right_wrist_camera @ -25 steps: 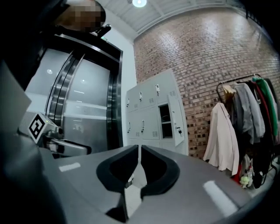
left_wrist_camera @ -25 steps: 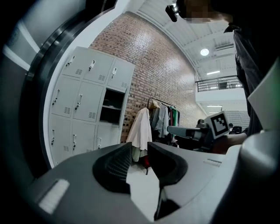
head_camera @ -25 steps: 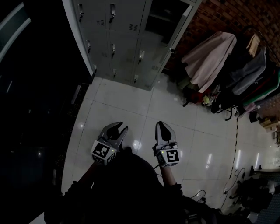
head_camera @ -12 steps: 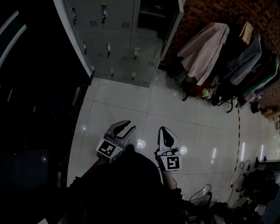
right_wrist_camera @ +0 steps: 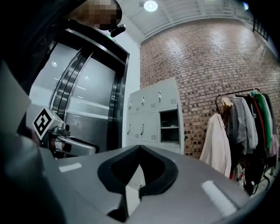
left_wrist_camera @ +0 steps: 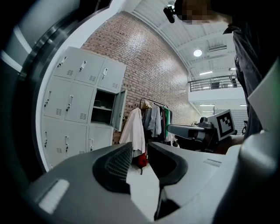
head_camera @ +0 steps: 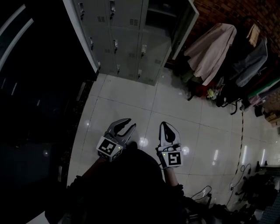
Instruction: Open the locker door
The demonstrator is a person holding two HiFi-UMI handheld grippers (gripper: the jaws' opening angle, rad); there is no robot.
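Standing well back from the grey locker bank [head_camera: 127,39], the person holds both grippers low over the pale tiled floor [head_camera: 131,100], side by side and pointed toward the lockers at the far end of the room. The left gripper [head_camera: 128,125] has its jaws apart by a modest gap with nothing between them but floor and the distant coats. The right gripper [head_camera: 166,126] has its jaws pressed together at the tips, gripping nothing.

The lockers stand against a brick wall [head_camera: 227,13], well apart from both grippers. In the right-hand column one locker door [head_camera: 186,24] hangs swung out to the right, showing a dark compartment [head_camera: 159,11] with a shelf inside; the other doors sit flush and closed. To the right of the lockers a clothes rack [head_camera: 245,48] carries a pale coat [head_camera: 210,52] and several darker garments.
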